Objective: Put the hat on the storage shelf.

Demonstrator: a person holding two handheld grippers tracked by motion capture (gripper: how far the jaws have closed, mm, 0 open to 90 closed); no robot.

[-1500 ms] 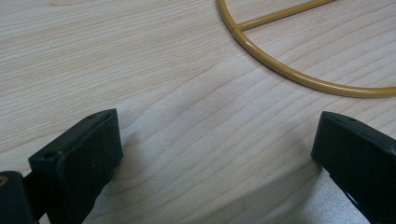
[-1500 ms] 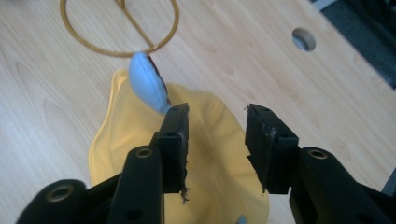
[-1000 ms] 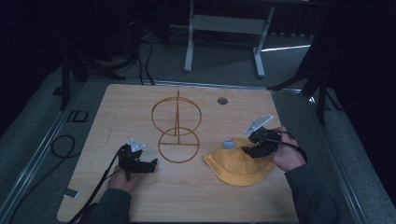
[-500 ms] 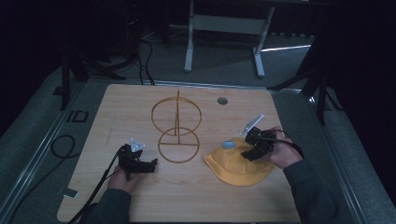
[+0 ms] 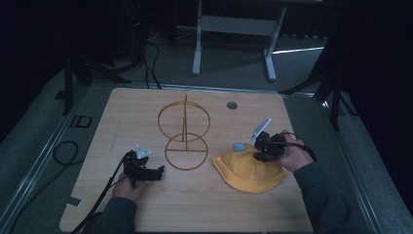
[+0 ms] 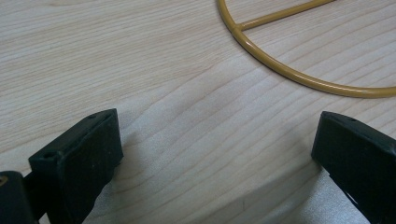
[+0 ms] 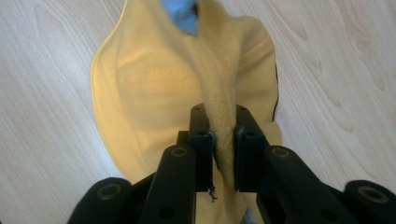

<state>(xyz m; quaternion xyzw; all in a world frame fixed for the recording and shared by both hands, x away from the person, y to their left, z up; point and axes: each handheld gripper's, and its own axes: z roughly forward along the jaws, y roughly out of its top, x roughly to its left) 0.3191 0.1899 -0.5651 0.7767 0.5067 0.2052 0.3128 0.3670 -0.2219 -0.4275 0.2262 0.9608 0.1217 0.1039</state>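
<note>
A yellow bucket hat (image 5: 249,170) lies on the wooden table (image 5: 146,105), right of centre. My right gripper (image 5: 263,151) sits at the hat's far right edge; its jaws have just been closing and now pinch a raised fold of the yellow hat (image 7: 223,121) between the pads. A light blue patch (image 5: 238,146) shows at the hat's far edge. A gold wire stand (image 5: 184,136), with an upright ring on a flat ring base, stands mid-table. My left gripper (image 5: 158,171) rests on the table left of the stand, jaws wide apart over bare wood, the gold ring base (image 6: 299,74) just ahead.
A small round grey grommet (image 5: 232,105) is set in the table's far right part. Cables (image 5: 63,153) trail off the left edge. A grey desk frame (image 5: 234,29) stands on the floor beyond the table. Bare wood lies along the near edge.
My right gripper has shifted left and down onto the hat's edge and closed on a fold of its fabric. The left gripper has stayed put.
</note>
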